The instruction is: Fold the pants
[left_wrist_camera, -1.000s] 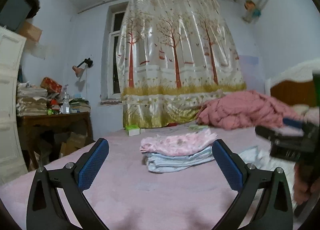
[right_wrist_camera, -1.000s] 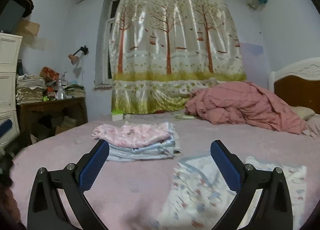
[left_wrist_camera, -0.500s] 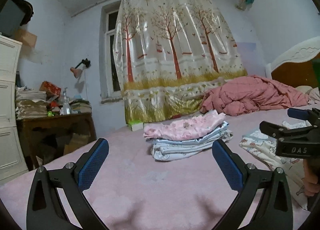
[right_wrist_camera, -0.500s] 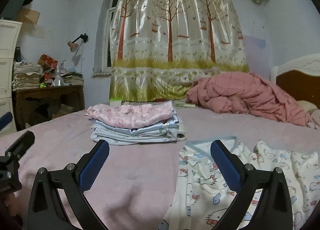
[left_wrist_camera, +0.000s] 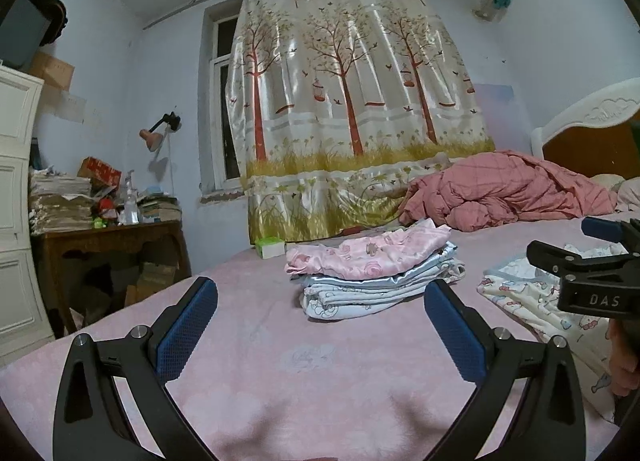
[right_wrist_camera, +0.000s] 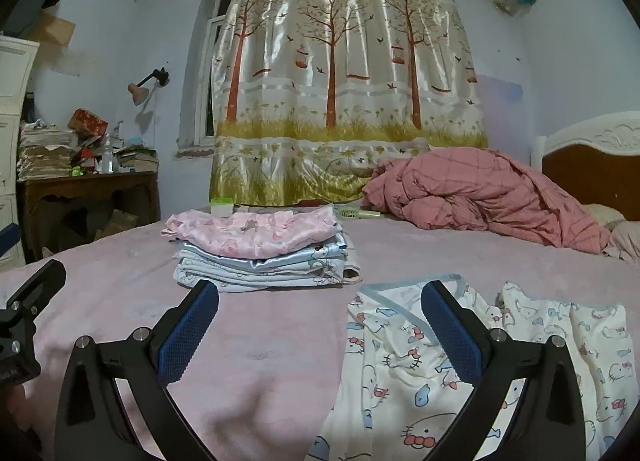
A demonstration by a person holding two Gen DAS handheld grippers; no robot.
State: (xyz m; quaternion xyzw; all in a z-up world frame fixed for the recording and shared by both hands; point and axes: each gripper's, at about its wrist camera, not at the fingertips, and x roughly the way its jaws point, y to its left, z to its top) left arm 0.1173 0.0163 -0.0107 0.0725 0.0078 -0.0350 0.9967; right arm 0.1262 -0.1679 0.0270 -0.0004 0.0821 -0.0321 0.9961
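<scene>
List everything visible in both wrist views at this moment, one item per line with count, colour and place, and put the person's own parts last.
pants: one, white with cartoon print, spread flat on the bed by the right claw
folded stack: one pile, pink piece on top of pale blue and white ones, mid-bed
bed: one, pink sheet, white and brown headboard at right
quilt: one, pink checked, bunched near the headboard
curtain: one, glossy cream with red trees, over the window
green box: one, at the bed's far edge
desk: one, dark wood, cluttered, at left
lamp: one, pink shade, on the wall
left claw: open, blue pads, over bare sheet
right claw: open, blue pads, at the pants' edge
</scene>
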